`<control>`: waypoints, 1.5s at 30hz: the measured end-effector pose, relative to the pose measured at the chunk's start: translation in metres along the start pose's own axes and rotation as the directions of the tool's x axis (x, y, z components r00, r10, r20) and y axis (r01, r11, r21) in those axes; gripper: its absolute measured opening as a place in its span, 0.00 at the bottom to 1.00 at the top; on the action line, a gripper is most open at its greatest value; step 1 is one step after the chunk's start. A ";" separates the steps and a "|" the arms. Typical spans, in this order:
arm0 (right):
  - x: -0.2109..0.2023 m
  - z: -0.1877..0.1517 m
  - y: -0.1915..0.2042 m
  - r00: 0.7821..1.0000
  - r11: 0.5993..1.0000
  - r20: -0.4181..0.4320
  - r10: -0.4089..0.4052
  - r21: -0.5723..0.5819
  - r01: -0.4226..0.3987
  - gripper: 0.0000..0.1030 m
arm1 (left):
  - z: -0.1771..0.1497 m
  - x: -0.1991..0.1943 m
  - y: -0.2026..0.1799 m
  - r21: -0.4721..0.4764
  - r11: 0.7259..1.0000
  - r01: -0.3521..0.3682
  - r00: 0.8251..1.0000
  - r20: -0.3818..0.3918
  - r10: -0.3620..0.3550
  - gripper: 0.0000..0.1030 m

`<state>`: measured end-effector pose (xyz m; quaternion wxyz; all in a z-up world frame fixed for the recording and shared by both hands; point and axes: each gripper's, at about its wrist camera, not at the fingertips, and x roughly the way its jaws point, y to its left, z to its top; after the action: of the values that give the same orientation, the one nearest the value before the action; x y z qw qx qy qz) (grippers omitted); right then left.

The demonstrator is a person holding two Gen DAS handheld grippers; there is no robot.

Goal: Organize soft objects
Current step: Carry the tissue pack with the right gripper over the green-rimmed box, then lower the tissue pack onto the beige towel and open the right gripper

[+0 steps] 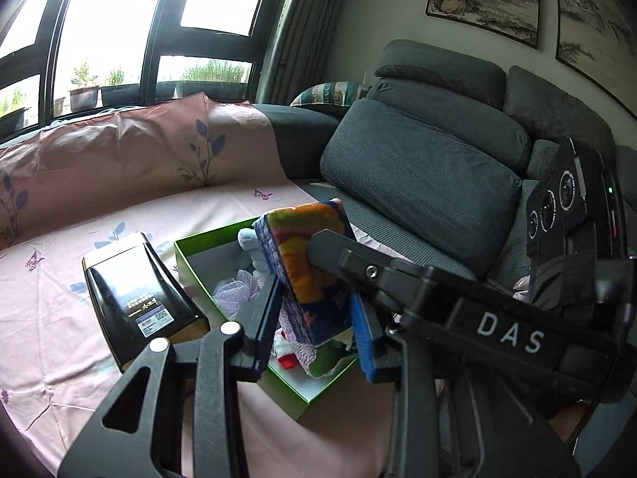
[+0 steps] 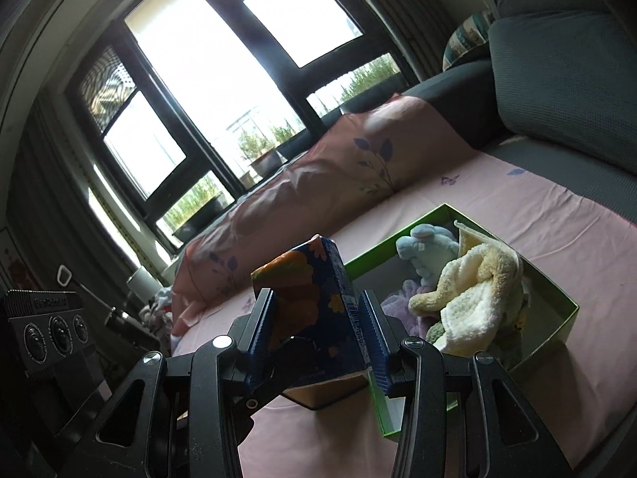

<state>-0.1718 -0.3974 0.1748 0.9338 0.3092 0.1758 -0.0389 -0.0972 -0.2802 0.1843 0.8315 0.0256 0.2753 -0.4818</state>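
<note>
Your left hand-held gripper [image 1: 314, 314] and right hand-held gripper [image 2: 318, 334] both pinch the floral tissue pack [image 2: 314, 298], jaws narrowed onto its soft sides. Keep both grips even so it doesn't twist. It hangs above the bed beside the green box [image 2: 557, 302]; ahead, plush toys [image 2: 473, 290] already crowd it, so aim for the free corner.

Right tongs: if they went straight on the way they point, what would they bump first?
The right tongs clamp the flowery pack; beyond it, probably the pink cushion below the window, though depth is unclear.
</note>
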 end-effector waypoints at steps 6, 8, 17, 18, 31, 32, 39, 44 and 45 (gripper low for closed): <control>0.008 0.003 -0.038 0.999 0.996 -0.025 -0.030 0.088 0.032 0.45 | 0.001 0.037 -0.007 -0.005 1.000 0.029 0.996 -0.079 -0.029 0.31; 0.013 0.003 -0.049 0.999 0.992 -0.035 -0.041 0.119 0.045 0.45 | 0.001 0.051 -0.005 -0.022 0.999 0.041 0.993 -0.109 -0.043 0.31; 0.044 -0.004 -0.101 0.987 0.957 -0.137 -0.089 0.262 0.123 0.45 | -0.010 0.110 0.001 -0.101 0.994 0.030 0.967 -0.249 -0.055 0.31; 0.047 -0.005 -0.104 0.985 0.954 -0.145 -0.092 0.271 0.129 0.45 | -0.012 0.114 0.001 -0.103 0.994 0.022 0.965 -0.260 -0.048 0.31; 0.055 -0.006 -0.107 0.969 0.942 -0.165 -0.186 0.251 0.223 0.45 | -0.011 0.119 0.003 -0.019 0.988 -0.156 0.950 -0.276 0.145 0.48; 0.050 -0.005 -0.105 0.969 0.943 -0.153 -0.195 0.242 0.228 0.45 | -0.011 0.116 0.004 -0.029 0.989 -0.148 0.951 -0.278 0.134 0.54; 0.016 0.002 -0.087 0.977 0.957 -0.053 -0.207 0.197 0.213 0.68 | -0.006 0.088 0.001 -0.042 0.991 -0.124 0.965 -0.240 0.111 0.84; -0.001 0.004 -0.073 0.969 0.956 -0.004 -0.246 0.164 0.243 0.78 | -0.002 0.068 0.000 -0.047 0.988 -0.149 0.968 -0.211 0.136 0.87; -0.004 0.004 -0.070 0.968 0.957 0.005 -0.251 0.155 0.247 0.78 | -0.002 0.065 -0.001 -0.047 0.988 -0.149 0.970 -0.203 0.137 0.87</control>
<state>-0.1868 -0.4567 0.1399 0.8971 0.3548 0.1982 -0.1733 -0.0736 -0.3310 0.1516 0.8326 0.0679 0.3695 -0.4071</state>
